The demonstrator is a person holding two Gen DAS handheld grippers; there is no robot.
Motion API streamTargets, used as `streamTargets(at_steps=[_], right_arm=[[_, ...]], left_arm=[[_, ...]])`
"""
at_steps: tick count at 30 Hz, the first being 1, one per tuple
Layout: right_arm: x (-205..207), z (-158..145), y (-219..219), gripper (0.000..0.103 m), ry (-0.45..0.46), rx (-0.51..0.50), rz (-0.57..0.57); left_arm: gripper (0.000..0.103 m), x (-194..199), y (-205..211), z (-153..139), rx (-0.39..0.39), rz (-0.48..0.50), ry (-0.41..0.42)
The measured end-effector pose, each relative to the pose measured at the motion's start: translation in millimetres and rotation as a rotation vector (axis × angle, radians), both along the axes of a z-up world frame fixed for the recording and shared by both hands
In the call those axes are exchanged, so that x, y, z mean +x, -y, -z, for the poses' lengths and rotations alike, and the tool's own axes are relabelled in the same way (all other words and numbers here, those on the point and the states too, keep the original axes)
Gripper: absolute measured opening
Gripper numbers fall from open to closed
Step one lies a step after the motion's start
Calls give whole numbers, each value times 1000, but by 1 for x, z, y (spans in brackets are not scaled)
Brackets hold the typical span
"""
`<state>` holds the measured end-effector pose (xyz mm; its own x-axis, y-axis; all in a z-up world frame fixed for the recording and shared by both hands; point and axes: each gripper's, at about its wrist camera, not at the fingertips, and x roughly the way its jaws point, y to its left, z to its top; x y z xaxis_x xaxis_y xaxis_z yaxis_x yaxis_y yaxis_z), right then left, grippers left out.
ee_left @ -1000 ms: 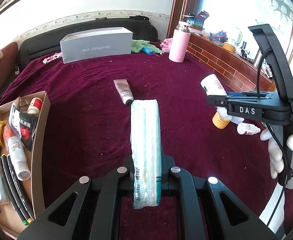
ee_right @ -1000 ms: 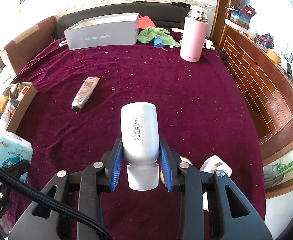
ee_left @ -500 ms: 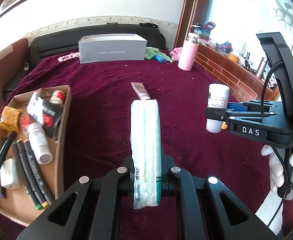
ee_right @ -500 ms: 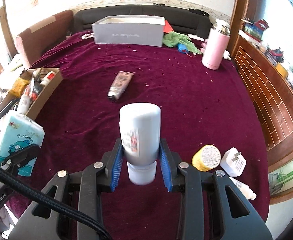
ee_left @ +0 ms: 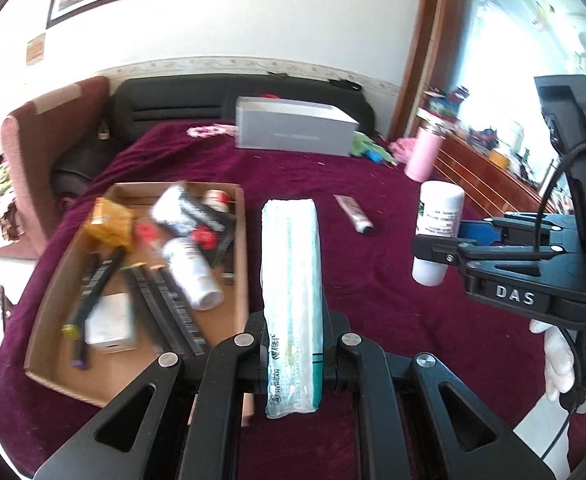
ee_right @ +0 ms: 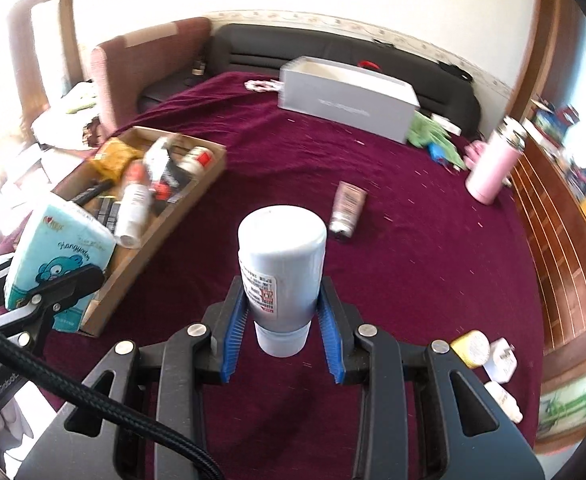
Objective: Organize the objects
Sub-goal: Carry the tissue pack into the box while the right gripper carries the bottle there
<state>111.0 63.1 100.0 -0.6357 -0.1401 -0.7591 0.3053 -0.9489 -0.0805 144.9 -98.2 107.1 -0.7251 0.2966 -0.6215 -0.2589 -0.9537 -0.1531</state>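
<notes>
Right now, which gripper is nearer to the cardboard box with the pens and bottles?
Left. The left gripper, holding the tissue pack, is right beside the cardboard box. The right gripper, holding the white bottle, is farther away over the open cloth.

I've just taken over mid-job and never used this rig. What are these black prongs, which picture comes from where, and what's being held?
No robot arm: a person holds two hand grippers, each with a fisheye camera looking along its jaws. Left camera: the left gripper clamps a pale green tissue pack. Right camera: the right gripper grips a white plastic bottle. On the maroon cloth lie a cardboard tray of pens and bottles, a pinkish tube, a grey box and a pink flask.
</notes>
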Motion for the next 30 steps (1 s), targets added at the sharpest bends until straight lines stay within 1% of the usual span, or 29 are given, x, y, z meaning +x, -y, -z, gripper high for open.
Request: streamTargets(at_steps=[5,9,15,20,24,27,30], right_arm=[[-2,-5,38,32,10,-20,-79],[-2,-6,66,32,17,-29,-134],[-9,3,107,33,66,-74,-213],[-20,25,139,33,142,-109,-258],[-32,42,161,33,215,-143,-286],[-39,49,176,33,242,-140,-295],[-41,52,186,33,253,-134,-314]], left_arm=[[10,-3,47,1,14,-96,-8],[10,-8,88,6,25,-180,2],[10,-20,132,21,25,-261,33],[10,-30,146,37,45,-270,74],[10,-36,148,43,48,-267,93],[10,-42,150,47,52,-256,106],[10,-43,150,51,76,-241,120]])
